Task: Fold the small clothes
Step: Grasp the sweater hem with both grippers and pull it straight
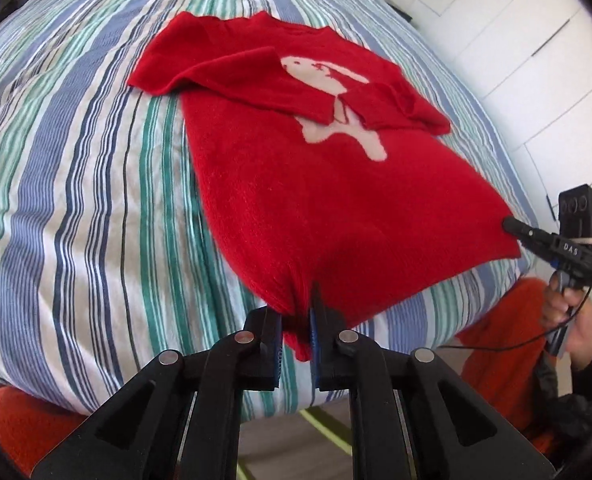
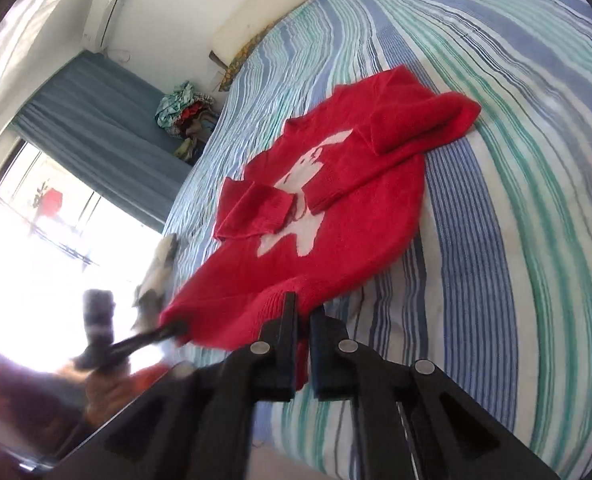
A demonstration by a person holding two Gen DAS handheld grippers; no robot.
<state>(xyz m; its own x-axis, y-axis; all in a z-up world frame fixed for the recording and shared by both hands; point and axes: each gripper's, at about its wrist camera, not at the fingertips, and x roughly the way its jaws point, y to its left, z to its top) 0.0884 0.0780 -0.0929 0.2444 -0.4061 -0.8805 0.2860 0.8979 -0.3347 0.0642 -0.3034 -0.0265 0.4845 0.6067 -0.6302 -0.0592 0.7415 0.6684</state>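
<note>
A red knitted sweater with a white animal figure lies front-up on the striped bed cover, both sleeves folded across its chest. The left claw is clamped on the hem at one bottom corner; the right claw is clamped on the hem at the other corner.

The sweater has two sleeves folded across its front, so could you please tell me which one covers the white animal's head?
The sleeve on the left of the left wrist view; the other sleeve crosses lower.
</note>
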